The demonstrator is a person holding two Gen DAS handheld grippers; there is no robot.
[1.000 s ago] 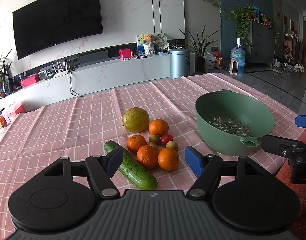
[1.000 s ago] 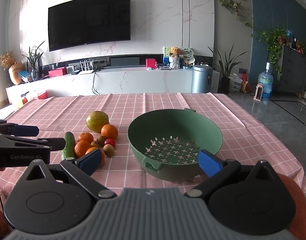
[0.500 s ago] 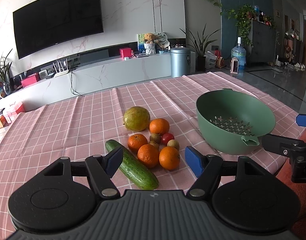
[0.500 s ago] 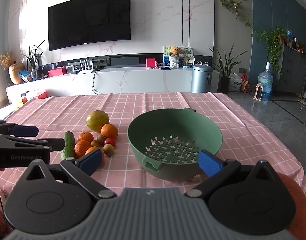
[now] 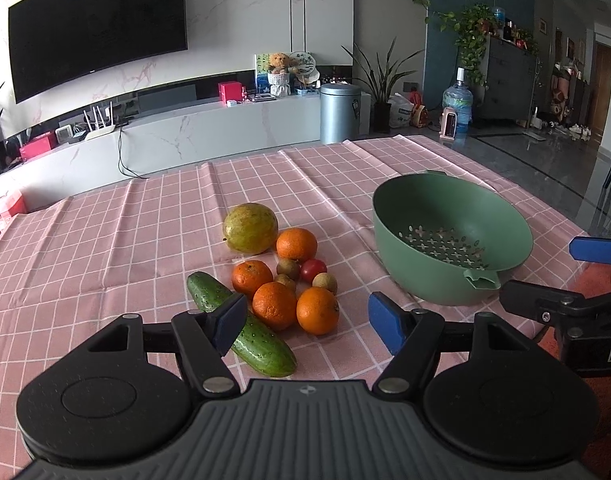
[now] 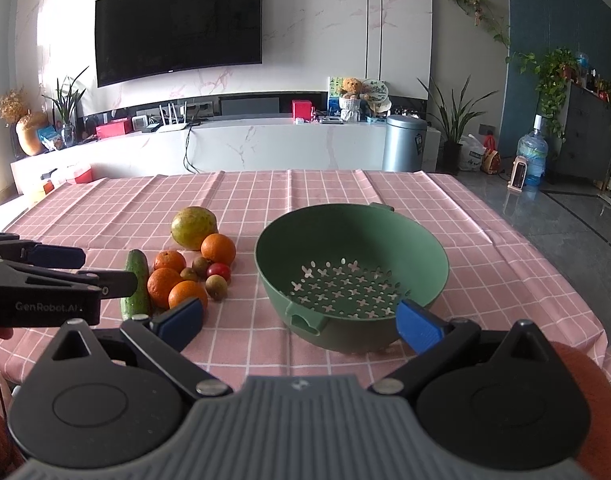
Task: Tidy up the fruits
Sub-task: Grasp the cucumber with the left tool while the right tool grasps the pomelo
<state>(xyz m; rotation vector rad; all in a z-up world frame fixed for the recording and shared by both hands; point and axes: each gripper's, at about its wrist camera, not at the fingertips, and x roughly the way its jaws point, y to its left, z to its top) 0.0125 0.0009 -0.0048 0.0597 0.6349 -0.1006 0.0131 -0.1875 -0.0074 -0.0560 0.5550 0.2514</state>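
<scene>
A cluster of fruit lies on the pink checked tablecloth [image 5: 105, 248]: a yellow-green mango [image 5: 250, 228], several oranges [image 5: 317, 310], small brown fruits [image 5: 324, 282], a red one [image 5: 313, 269] and a cucumber [image 5: 241, 328]. An empty green colander bowl [image 5: 451, 236] stands to their right. My left gripper [image 5: 309, 326] is open and empty, just short of the nearest oranges. My right gripper [image 6: 301, 320] is open and empty in front of the colander [image 6: 351, 268]. The fruit [image 6: 185, 276] lies to its left.
A white TV cabinet [image 6: 265, 144] with a wall TV stands beyond the table. A metal bin [image 6: 403, 144] and plants stand at the right. The table's right edge [image 6: 565, 280] drops to a dark floor. My left gripper's side [image 6: 45, 280] shows at the left of the right wrist view.
The left gripper has shifted slightly, so the fruit and colander sit a little differently in its view. The right gripper has barely moved. Both stay open.
</scene>
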